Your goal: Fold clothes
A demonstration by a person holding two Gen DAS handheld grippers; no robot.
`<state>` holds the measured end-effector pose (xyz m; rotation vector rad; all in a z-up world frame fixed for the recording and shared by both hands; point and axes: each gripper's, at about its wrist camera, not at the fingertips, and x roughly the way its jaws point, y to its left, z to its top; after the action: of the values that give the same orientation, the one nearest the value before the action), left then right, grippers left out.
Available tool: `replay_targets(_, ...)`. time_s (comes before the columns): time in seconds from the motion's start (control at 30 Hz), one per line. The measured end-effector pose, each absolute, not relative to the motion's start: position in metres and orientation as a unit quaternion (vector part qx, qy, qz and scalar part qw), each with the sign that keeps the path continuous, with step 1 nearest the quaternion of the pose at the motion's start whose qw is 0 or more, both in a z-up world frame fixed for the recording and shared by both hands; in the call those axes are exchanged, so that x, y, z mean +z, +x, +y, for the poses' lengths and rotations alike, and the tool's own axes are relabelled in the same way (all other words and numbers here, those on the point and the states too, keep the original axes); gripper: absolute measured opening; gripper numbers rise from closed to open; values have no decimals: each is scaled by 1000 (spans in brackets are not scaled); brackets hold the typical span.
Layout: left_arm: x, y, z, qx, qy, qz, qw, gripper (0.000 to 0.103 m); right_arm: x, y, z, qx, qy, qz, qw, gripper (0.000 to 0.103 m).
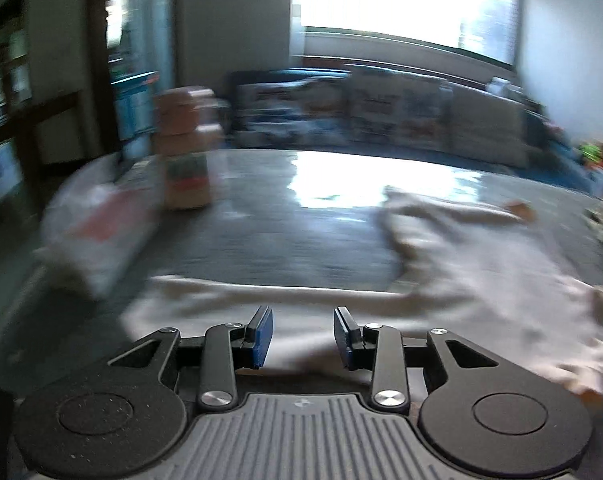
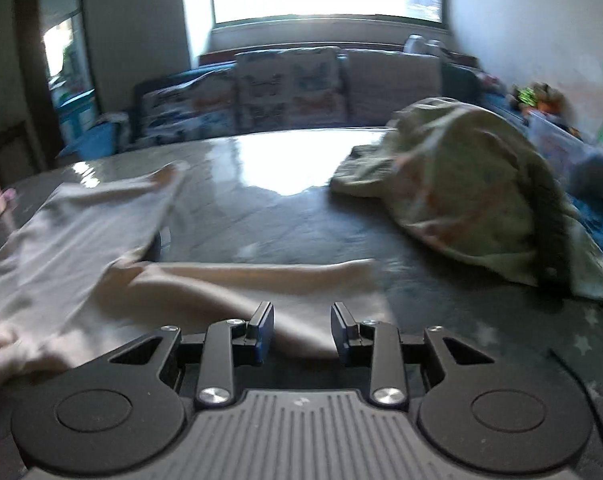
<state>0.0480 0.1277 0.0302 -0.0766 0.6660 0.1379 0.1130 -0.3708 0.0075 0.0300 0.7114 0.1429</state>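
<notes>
Cream garment (image 2: pixel 81 236) lies spread flat on the dark worktop (image 2: pixel 261 216), one sleeve-like strip (image 2: pixel 261 272) stretching toward 3 o'clock just ahead of the right gripper (image 2: pixel 301 332). I judge it is laid out this way so its edges can be picked up and folded over. In the left view the same garment (image 1: pixel 441 280) runs from 6 toward 2 o'clock, right in front of the left gripper (image 1: pixel 303 336). Both grippers have their fingers (image 1: pixel 263 334) spread apart with nothing between them, and seem poised at the near hem for a pickup. I count one cream garment laid out, and one greenish patterned heap (image 2: pixel 469 192) at 2 o'clock in the right view, probably waiting its turn. At 10 o'clock in the left view stand blurred boxes (image 1: pixel 185 148) and a white bag (image 1: pixel 97 232), kept off to the side
</notes>
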Motion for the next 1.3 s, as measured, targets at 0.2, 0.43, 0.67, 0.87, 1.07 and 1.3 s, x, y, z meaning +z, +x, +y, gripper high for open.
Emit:
replay_targets(0.2, 31, 62, 38, -53, -15, 338, 939, 35, 0, 137, -397, 51, 33, 348, 935, 31)
replay_targets(0.43, 18, 79, -44, -152, 29, 354, 922, 35, -11, 159, -401, 68, 49, 359, 930, 30)
replay_targets(0.67, 0, 92, -78, -197, 55, 370, 906, 35, -15, 169, -395, 59, 18, 358, 932, 6)
replay_targets(0.87, -12, 92, -85, -223, 67, 382, 894, 35, -4, 182, -384, 46, -32, 326, 944, 4)
replay_targets(1.07, -15, 91, -84, -232, 72, 382, 892, 35, -15, 213, -373, 34, -59, 339, 938, 5)
replay_targets(1.3, -6, 89, -83, -236, 64, 364, 899, 35, -9, 204, -379, 42, -34, 337, 940, 25)
